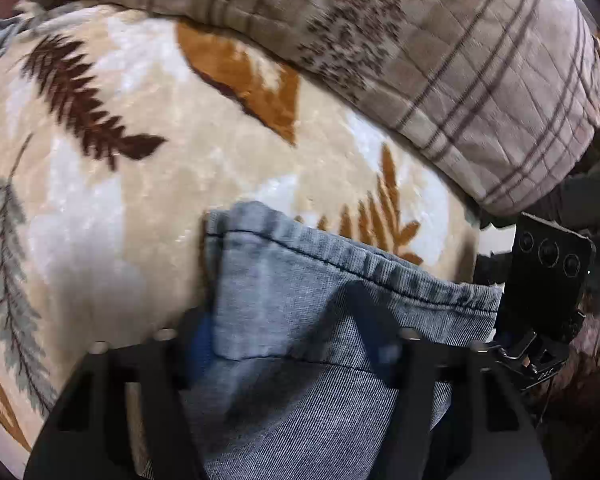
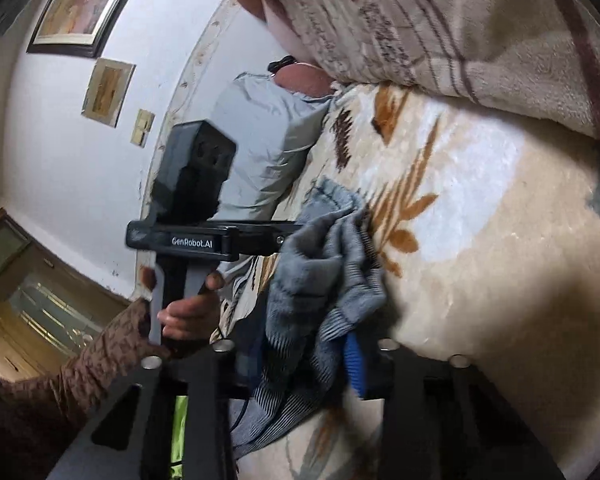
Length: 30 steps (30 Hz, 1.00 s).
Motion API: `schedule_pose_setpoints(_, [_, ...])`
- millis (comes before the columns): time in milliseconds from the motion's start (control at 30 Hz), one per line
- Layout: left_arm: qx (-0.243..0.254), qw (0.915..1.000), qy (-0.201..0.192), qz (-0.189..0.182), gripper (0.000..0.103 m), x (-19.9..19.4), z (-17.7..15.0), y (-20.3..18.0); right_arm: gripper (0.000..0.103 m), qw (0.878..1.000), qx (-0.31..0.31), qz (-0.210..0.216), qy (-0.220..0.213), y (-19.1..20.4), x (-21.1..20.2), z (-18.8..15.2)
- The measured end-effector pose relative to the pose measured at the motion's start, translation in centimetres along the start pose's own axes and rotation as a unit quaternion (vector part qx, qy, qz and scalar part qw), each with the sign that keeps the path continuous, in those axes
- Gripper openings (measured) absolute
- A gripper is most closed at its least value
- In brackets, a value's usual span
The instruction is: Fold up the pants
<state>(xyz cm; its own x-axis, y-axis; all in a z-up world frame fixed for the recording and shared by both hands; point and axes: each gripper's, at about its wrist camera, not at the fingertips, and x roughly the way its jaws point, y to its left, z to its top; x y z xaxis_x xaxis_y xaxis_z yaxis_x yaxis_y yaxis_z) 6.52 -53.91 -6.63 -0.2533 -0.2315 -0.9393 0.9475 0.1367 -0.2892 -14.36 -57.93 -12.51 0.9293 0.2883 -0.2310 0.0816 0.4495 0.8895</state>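
The pants (image 1: 300,280) are grey-blue denim with a stitched hem, held up over a cream leaf-print blanket (image 1: 140,184). My left gripper (image 1: 296,344) is shut on the pants near the hem, cloth draped over its fingers. In the right wrist view my right gripper (image 2: 312,360) is shut on a bunched part of the pants (image 2: 324,276); a blue pad (image 2: 354,364) shows beside the cloth. The left gripper's body (image 2: 192,236) is to the left there, held by a hand in a brown sleeve. The right gripper's body (image 1: 548,280) shows at the right in the left wrist view.
A quilted plaid-and-leaf comforter (image 1: 440,60) is piled at the far side of the bed. A grey pillow (image 2: 260,140) lies by the white wall (image 2: 80,184), which carries framed pictures (image 2: 84,4). A wooden door (image 2: 32,300) is at the lower left.
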Motion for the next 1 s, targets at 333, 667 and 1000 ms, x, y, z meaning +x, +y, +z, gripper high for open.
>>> schedule_pose_setpoints(333, [-0.015,0.998,-0.051,0.034,0.016,-3.4,-2.2,-1.1,0.022,0.999,-0.025,-0.025,0.012,1.7,-0.2,0.2])
schedule_pose_setpoints(667, [-0.025,0.9933,-0.095,0.061,0.016,-7.8,-4.8,-1.6,0.022,0.996,-0.076,-0.04,0.014,4.9,-0.7,0.4])
schedule_pose_setpoints(1000, [-0.038,0.9849,-0.138,0.097,0.016,-13.2,-7.5,-2.2,0.021,0.989,-0.138,-0.042,0.015,9.7,-1.4,-0.4])
